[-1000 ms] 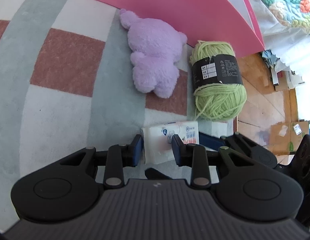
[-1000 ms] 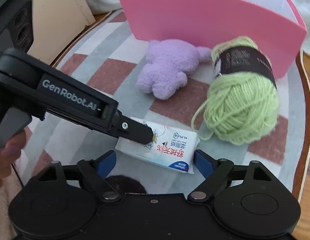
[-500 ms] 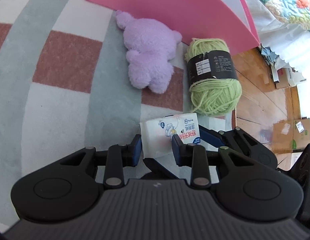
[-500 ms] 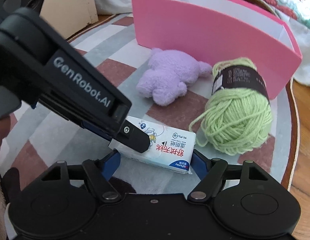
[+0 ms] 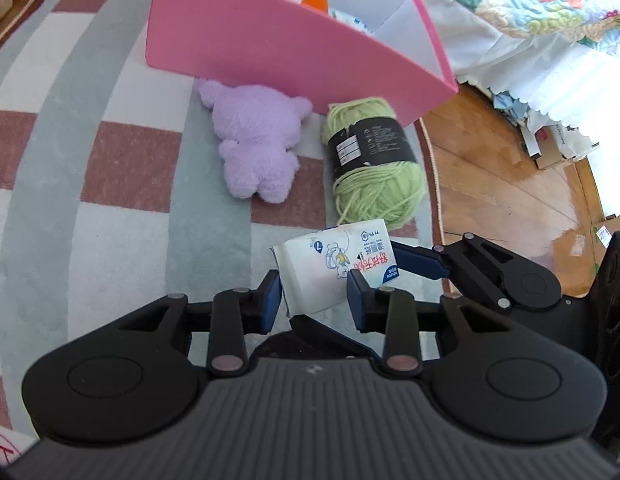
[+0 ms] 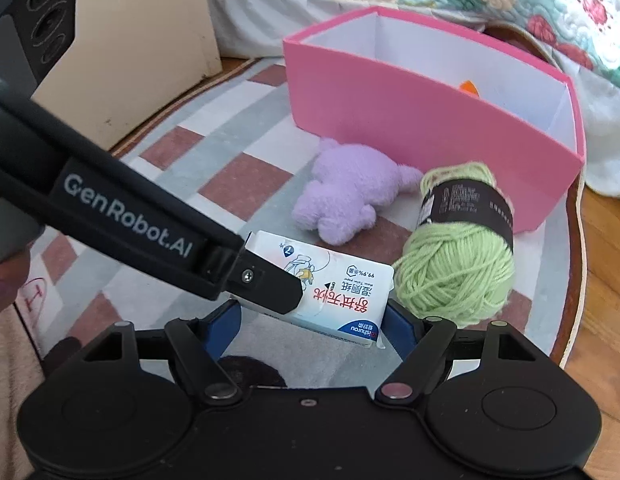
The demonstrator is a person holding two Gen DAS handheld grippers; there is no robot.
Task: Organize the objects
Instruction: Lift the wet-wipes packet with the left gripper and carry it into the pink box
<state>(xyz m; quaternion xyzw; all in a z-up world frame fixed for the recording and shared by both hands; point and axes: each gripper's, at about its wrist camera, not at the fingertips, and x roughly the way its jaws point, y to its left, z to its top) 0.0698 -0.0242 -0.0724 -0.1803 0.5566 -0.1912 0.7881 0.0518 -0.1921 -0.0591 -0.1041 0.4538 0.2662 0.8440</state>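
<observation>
Rug (image 5: 122,208) carrying clutter; left gripper (image 5: 312,300) easing its clamp on tissue pack (image 5: 334,268), right gripper (image 6: 310,322) pinching its ends; pack risking slipping.

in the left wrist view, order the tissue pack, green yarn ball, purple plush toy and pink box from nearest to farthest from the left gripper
1. White tissue pack, between the left gripper jaws.
2. Green yarn ball, ahead right.
3. Purple plush toy, ahead left; close to the yarn's distance.
4. Pink box, behind both.
</observation>
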